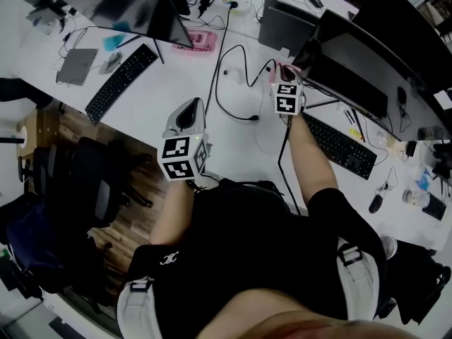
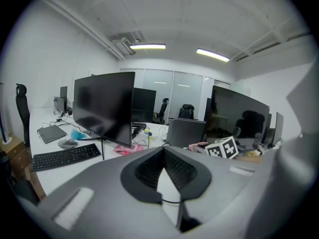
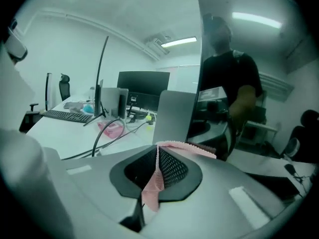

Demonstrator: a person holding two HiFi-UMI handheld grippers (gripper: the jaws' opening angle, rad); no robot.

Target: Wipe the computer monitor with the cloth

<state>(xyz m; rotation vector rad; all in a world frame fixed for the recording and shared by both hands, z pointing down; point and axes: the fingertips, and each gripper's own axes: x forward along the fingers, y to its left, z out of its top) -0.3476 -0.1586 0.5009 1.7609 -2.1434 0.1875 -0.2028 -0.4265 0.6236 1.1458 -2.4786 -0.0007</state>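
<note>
A pink cloth [image 3: 153, 184] hangs pinched between the jaws of my right gripper [image 3: 157, 151], and its scalloped edge folds over the tips. The gripper [image 1: 284, 73] is shut on the cloth [image 1: 286, 68] and is held just in front of the dark monitor [image 1: 357, 80] at the right of the desk. In the right gripper view that screen [image 3: 239, 68] fills the right side and mirrors a person. My left gripper [image 2: 163, 151] is shut on nothing, low over the desk's near edge [image 1: 191, 108]. It faces a second monitor [image 2: 105, 111].
The white desk [image 1: 244, 143] carries a black keyboard [image 1: 120, 82] at the left and another keyboard [image 1: 340, 145] under the right monitor. Looped black cables [image 1: 233, 90] lie between the grippers. A grey laptop back [image 1: 282, 21] stands behind. A black office chair [image 1: 85, 182] is at the lower left.
</note>
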